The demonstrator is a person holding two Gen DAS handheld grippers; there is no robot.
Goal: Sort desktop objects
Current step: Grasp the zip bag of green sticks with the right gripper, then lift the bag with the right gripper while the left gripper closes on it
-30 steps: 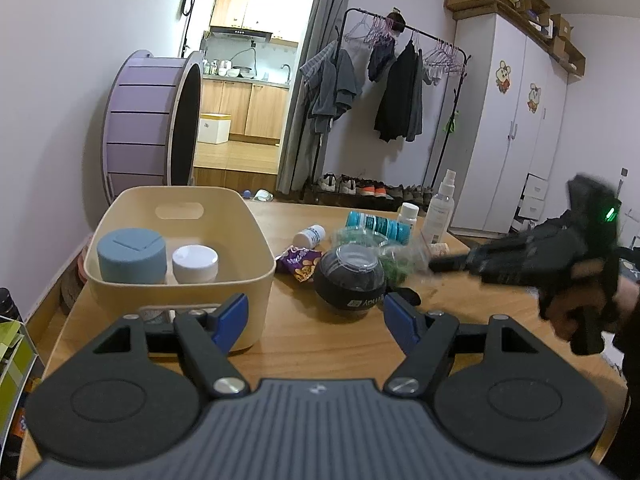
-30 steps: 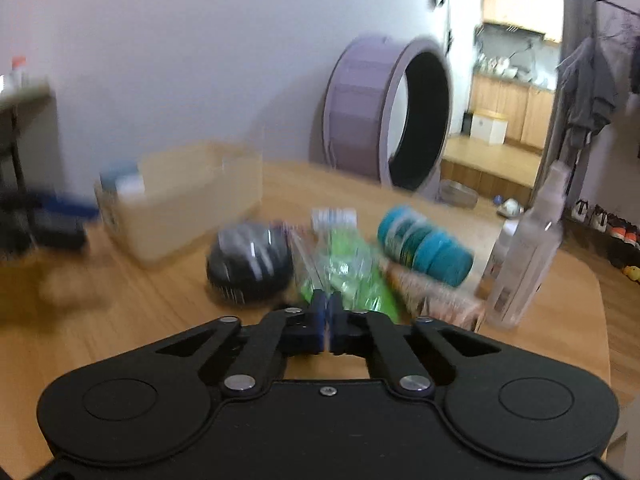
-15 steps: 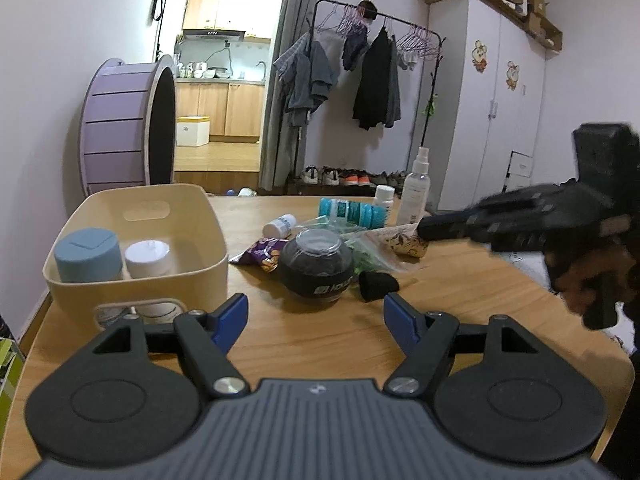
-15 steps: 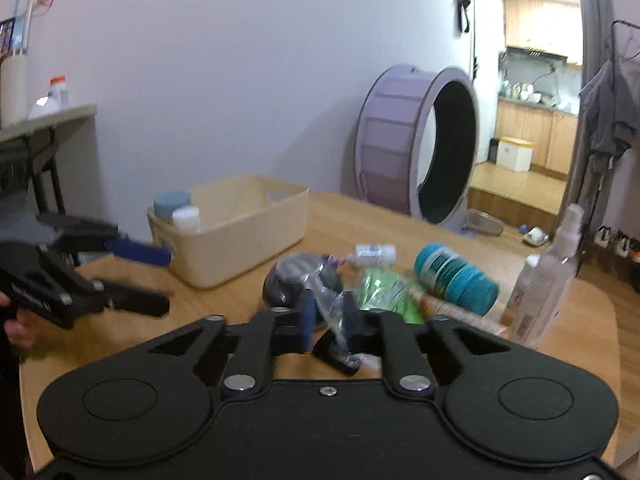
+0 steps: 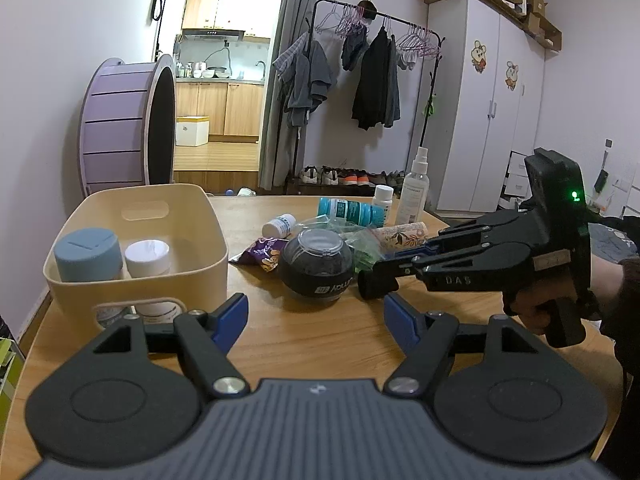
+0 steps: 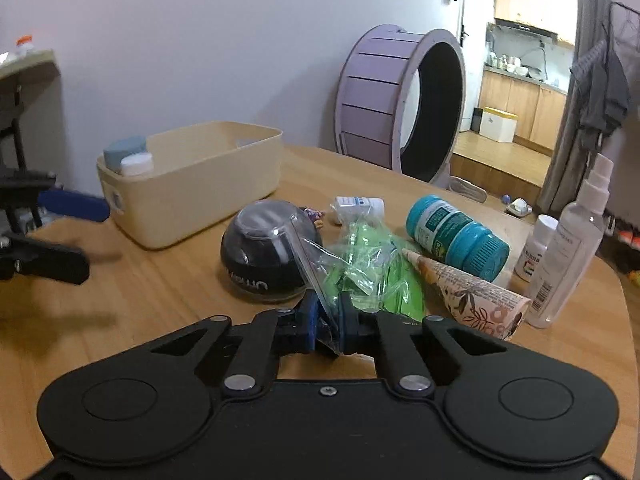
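Clear plastic bag (image 6: 360,268) of green contents, crumpled, beside black ball (image 6: 262,254).

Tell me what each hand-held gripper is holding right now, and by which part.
The right hand-held gripper is shut on the clear plastic bag of green contents, pinching its near corner. The left hand-held gripper is open and holds nothing.

Even indoor light, sharp frames, fisheye bending at the edges.
We see soft shadows on the light wooden counter (image 6: 168,292) and a dark vignette in the corners.
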